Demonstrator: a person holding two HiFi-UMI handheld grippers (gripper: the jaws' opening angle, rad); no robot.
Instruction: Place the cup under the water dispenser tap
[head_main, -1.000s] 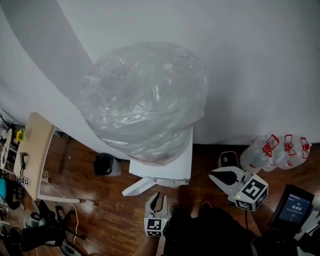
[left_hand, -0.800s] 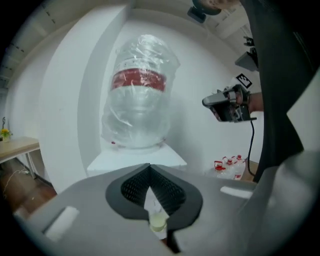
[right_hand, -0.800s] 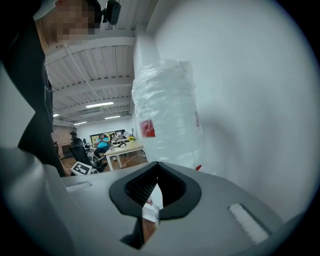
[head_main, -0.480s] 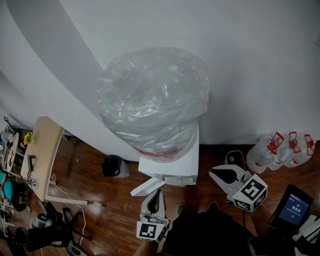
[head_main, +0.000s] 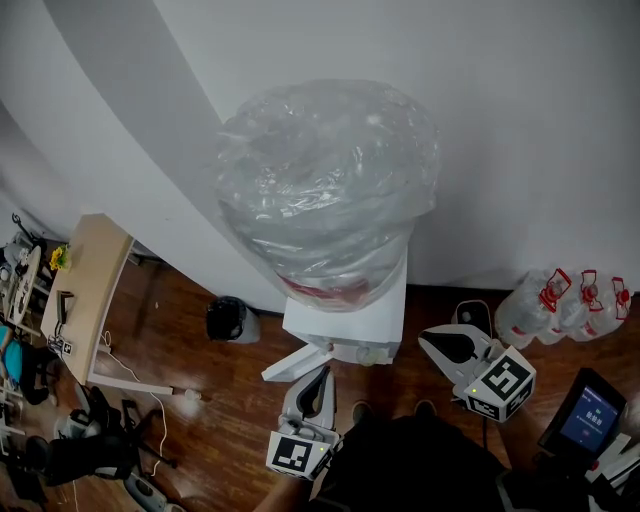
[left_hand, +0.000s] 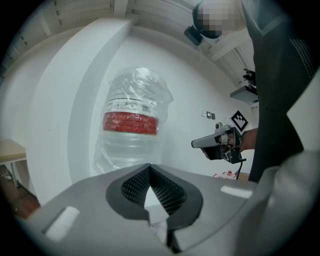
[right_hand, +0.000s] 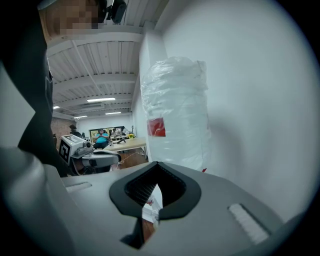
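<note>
At the far left of the head view, a pale wooden surface (head_main: 90, 285) stands on the dark plank floor (head_main: 200, 400), with small clutter along its outer edge. A black bin (head_main: 228, 320) sits against the white wall (head_main: 500, 130). Next comes the boxy white dispenser (head_main: 350, 322), backed to that wall and topped by a big round bottle (head_main: 330, 190) wrapped in crinkled clear plastic.

Your left hand-held gripper (head_main: 322, 372) points at the dispenser's front, its jaws closed tip to tip on nothing. Your right hand-held gripper (head_main: 430, 345) is held just right of the dispenser, also closed and empty. No view shows the cup, so I cannot tell where it is.

Right of that, clear jugs (head_main: 560, 305) with red caps lie by the wall, and a dark screen (head_main: 587, 412) glows blue in the corner.

The left gripper view adds what the head view hides: a red label (left_hand: 131, 123) banding the bottle, and the right hand-held gripper (left_hand: 194, 144) held level from the side. The right gripper view shows the same label as a red patch, the left hand-held gripper (right_hand: 117, 157), a ribbed white ceiling (right_hand: 100, 65) with strip lights, and a seated person (right_hand: 101, 136) far back. Both sets of pads are black and finely ribbed, set in smooth grey shells.
</note>
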